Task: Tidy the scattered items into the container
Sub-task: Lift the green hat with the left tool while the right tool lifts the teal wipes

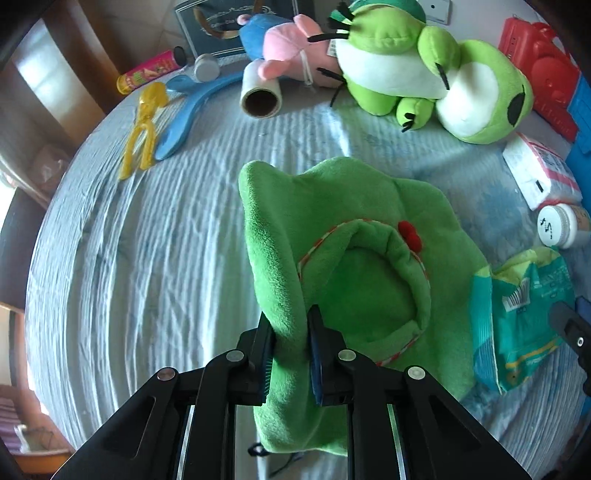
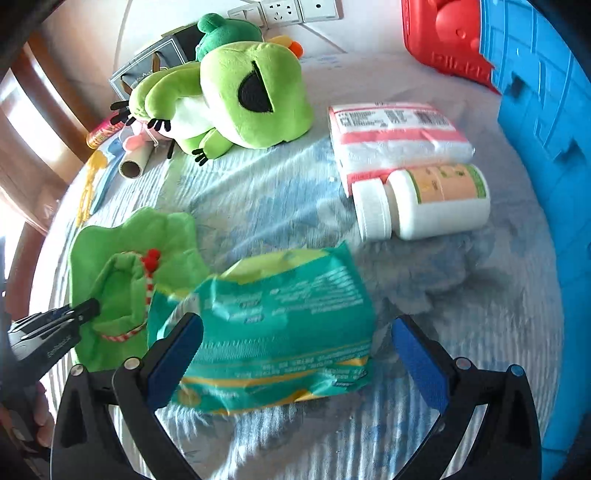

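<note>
A green plush slipper (image 1: 354, 266) with a red bow lies on the blue bedspread (image 1: 147, 240); my left gripper (image 1: 291, 332) is shut on its edge. In the right wrist view the slipper (image 2: 122, 280) sits at the left with the left gripper's tip (image 2: 79, 312) pinching it. My right gripper (image 2: 295, 347) is open, its blue pads either side of a teal and yellow plastic pack (image 2: 273, 332). That pack (image 1: 517, 317) shows at the right of the left wrist view. The blue crate (image 2: 546, 184) stands at the right edge.
A green frog plush (image 1: 424, 70), pink plush (image 1: 291, 48), tape roll (image 1: 260, 92), blue shoehorn (image 1: 184, 118), yellow tongs (image 1: 144, 125) and pink tube (image 1: 151, 72) lie at the far side. A white bottle (image 2: 424, 203), pink-white packet (image 2: 395, 136) and red plastic case (image 2: 443, 33) sit near the crate.
</note>
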Demonstrator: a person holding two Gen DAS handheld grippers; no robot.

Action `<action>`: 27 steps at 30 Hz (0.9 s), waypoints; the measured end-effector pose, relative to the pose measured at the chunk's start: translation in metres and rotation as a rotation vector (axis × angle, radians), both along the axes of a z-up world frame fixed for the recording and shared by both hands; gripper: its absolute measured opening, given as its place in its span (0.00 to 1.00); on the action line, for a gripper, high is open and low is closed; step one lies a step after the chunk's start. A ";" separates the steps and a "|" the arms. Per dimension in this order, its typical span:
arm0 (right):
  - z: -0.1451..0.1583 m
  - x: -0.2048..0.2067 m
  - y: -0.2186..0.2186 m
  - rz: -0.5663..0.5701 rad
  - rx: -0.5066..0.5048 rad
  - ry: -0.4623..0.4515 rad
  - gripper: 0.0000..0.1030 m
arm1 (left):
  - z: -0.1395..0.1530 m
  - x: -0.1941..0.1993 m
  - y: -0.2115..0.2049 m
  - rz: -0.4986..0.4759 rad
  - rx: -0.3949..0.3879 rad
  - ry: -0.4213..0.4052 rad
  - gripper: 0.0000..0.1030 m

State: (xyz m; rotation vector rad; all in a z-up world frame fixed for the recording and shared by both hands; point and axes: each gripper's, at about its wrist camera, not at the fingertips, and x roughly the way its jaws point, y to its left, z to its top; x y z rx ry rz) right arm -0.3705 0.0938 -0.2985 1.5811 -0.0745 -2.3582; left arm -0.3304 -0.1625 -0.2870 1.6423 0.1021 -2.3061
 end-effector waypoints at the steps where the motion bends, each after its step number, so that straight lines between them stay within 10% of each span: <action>1: 0.003 0.000 -0.002 0.006 0.017 0.007 1.00 | 0.002 0.004 -0.005 0.010 0.001 0.003 0.16; 16: 0.011 0.018 -0.042 -0.022 -0.035 -0.032 1.00 | -0.024 0.021 -0.017 -0.010 0.092 -0.021 0.16; 20: -0.012 0.023 -0.065 0.022 0.131 -0.050 0.98 | -0.023 0.029 0.002 -0.088 0.102 -0.015 0.16; 27: -0.011 0.027 0.031 -0.232 0.171 -0.068 0.86 | -0.014 0.031 0.019 -0.194 0.142 0.018 0.16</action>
